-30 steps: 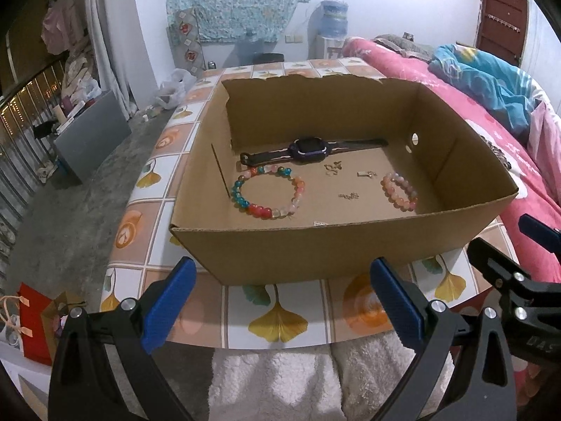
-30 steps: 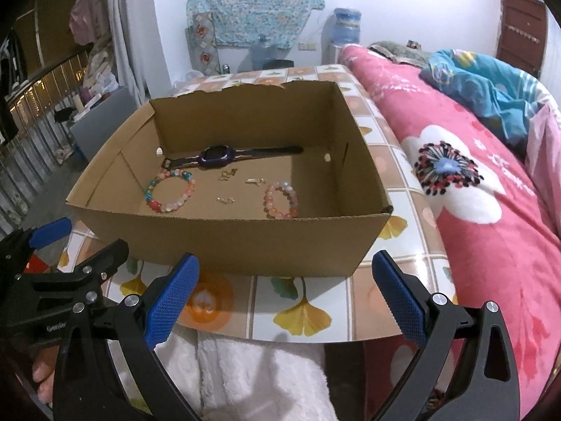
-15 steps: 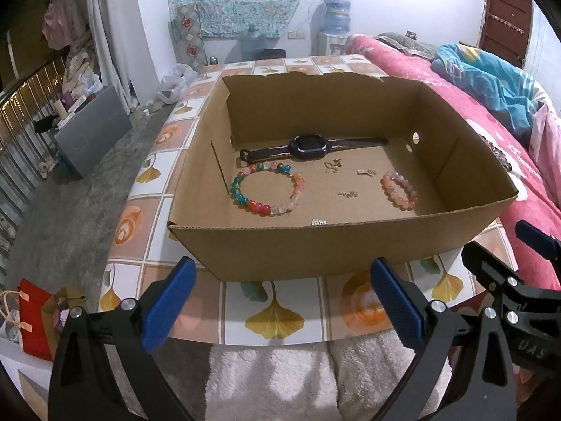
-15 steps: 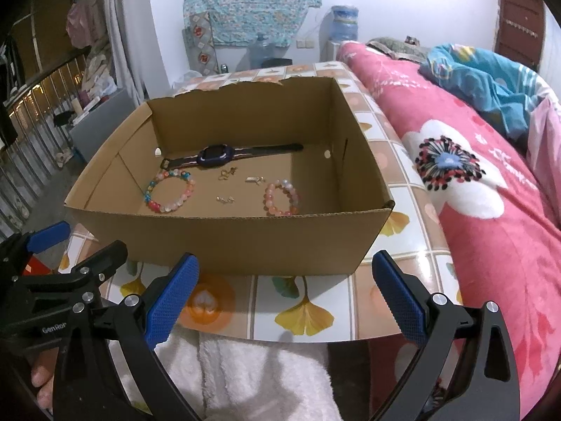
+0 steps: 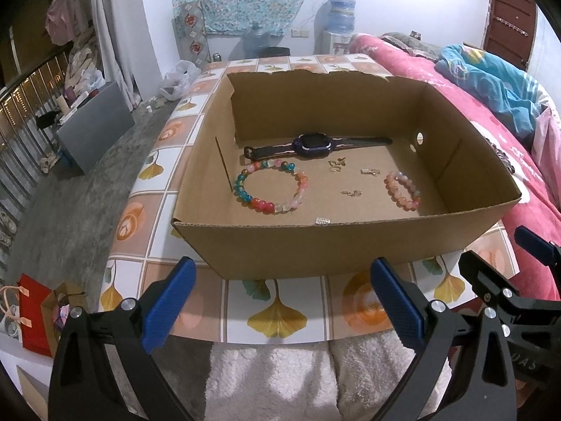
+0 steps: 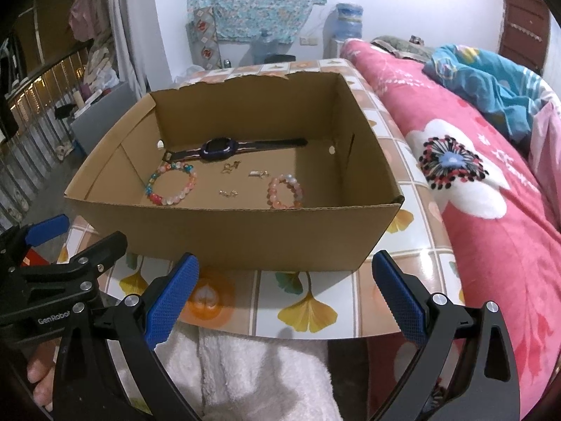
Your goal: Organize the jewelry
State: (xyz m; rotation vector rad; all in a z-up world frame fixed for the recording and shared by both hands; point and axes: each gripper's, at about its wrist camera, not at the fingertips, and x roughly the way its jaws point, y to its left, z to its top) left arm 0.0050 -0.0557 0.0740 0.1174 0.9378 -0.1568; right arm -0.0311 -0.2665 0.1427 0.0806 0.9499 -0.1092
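Both hand-held grippers have lifted a little since a second ago, so the cardboard box (image 5: 336,245) sits slightly lower in each view and more of its floor shows; nothing inside it has shifted. The left hand-held gripper (image 5: 282,301) hangs over the near edge of the tabletop (image 5: 277,312), its blue pads (image 5: 168,305) spread wide and holding nothing. The right hand-held gripper (image 6: 285,298) hangs just to its right at the same edge, likewise spread wide and holding nothing.

All the jewelry lies on the box floor, beyond the box's near wall and well apart from either hand-held gripper. A dark smartwatch (image 5: 313,144) stretches flat along the far wall. Nearer and to the left lies a multicolour bead bracelet (image 5: 270,186), just in front of the watch strap. A smaller pink bead bracelet (image 5: 402,189) lies toward the right side. Between the two bracelets are three small metal pieces (image 5: 336,165), too small to tell apart clearly, and a tiny silver piece (image 5: 322,220) lies close against the near wall.

From the right wrist view, the same things appear in the same order: watch (image 6: 219,148) far, multicolour bracelet (image 6: 171,188) left, pink bracelet (image 6: 284,191) right. A white fluffy fabric (image 6: 245,375) lies below the near tabletop edge, and a pink flowered bed (image 6: 491,210) runs along the right.
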